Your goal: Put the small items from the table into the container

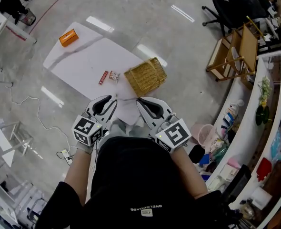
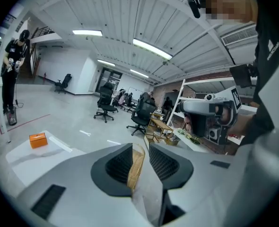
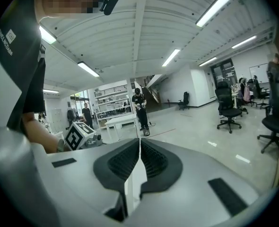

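Left hand-held gripper (image 1: pixel 107 98) near wicker basket (image 1: pixel 145 76), packets (image 1: pixel 114 76) outside

The white rectangular counter (image 1: pixel 83 63) has a smooth top with a faint sheen. The polished grey floor (image 1: pixel 178 37) is glossy and mirrors the ceiling lights. The tan wicker basket (image 1: pixel 145 76) is rough, open weave. The small red packet (image 1: pixel 103 77) looks like shiny wrapper film, and the orange box (image 1: pixel 68 37) looks matt. The left hand-held gripper (image 1: pixel 111 99) and right hand-held gripper (image 1: pixel 141 101) have smooth, matt pale-grey plastic shells with black ribbed pads (image 2: pixel 164 163). The slatted folding chair (image 1: pixel 240 49) is bare light wood.
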The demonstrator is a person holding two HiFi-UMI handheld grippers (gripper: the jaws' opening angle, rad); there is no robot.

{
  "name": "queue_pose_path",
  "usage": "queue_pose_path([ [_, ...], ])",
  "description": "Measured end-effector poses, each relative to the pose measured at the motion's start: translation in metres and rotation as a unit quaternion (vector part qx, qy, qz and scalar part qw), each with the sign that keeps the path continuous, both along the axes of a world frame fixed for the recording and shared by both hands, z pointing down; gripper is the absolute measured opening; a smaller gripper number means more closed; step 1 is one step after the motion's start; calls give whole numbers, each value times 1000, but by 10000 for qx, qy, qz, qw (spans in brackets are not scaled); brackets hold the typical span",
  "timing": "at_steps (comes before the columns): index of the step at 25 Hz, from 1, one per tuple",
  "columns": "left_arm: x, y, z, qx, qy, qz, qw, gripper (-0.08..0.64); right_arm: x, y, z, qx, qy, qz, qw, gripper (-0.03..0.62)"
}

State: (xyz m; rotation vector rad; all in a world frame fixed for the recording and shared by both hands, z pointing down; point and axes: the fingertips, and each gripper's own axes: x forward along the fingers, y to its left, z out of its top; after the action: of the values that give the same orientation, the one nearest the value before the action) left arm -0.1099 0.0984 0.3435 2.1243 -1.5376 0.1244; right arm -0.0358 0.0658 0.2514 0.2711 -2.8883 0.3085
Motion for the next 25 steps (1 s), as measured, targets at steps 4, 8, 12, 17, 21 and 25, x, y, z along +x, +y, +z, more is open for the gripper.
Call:
queue_pose_path([
  [4, -6, -2, 37, -392, 56, 84, 9992, 112, 1, -3, 11, -47, 183, 106, 9998, 0],
  [8, -11, -10, 72, -778, 67, 231, 9967, 141, 2, -7, 20, -119, 382, 252, 9989, 0],
  [12, -14, -17, 103, -1062, -57, 476, 9932, 163, 3, -9, 28, -223, 511, 367, 9978, 0],
  [17, -14, -18, 141, -1373, -222, 786, 9872, 183, 5, -10, 41, -374, 639, 460, 9962, 0],
  [21, -17, -13, 175, -1643, -415, 951, 9809, 199, 6, -13, 54, -522, 816, 608, 9934, 0],
  [25, -19, -5, 204, -1886, -594, 1148, 9735, 206, 6, -12, 67, -632, 1004, 687, 9906, 0],
])
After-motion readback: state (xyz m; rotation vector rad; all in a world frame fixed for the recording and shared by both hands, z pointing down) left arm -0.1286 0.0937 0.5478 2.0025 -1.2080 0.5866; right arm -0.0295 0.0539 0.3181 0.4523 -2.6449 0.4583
